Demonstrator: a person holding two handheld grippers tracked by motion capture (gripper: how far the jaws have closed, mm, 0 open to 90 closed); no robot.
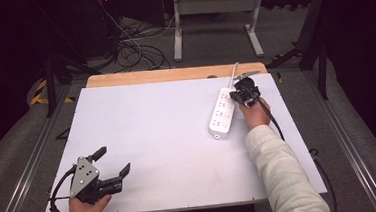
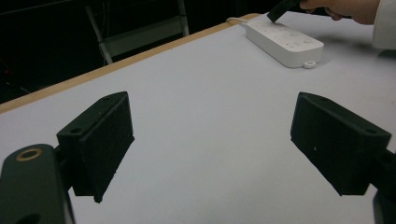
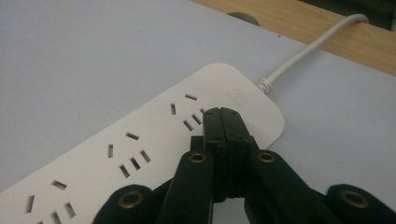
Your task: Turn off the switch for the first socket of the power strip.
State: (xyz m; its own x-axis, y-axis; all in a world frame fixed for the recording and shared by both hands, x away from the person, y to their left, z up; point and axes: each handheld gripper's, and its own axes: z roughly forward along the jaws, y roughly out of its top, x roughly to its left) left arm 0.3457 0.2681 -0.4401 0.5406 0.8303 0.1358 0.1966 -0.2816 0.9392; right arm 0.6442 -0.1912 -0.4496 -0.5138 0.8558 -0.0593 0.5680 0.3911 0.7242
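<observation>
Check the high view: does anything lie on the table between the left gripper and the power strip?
Nothing visible does. The left gripper is open at the near left corner, and bare white table runs from it to the power strip.

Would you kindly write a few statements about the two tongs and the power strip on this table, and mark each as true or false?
1. The left tongs are open and hold nothing. True.
2. The right tongs are spread wide. False: their jaws are closed together over the power strip.
3. The power strip lies on the person's right side of the white table. True.
4. The power strip is black. False: it is white, with a white cord at its far end.
5. The left tongs are touching the power strip. False: they are far from it, near the table's front left corner.
</observation>
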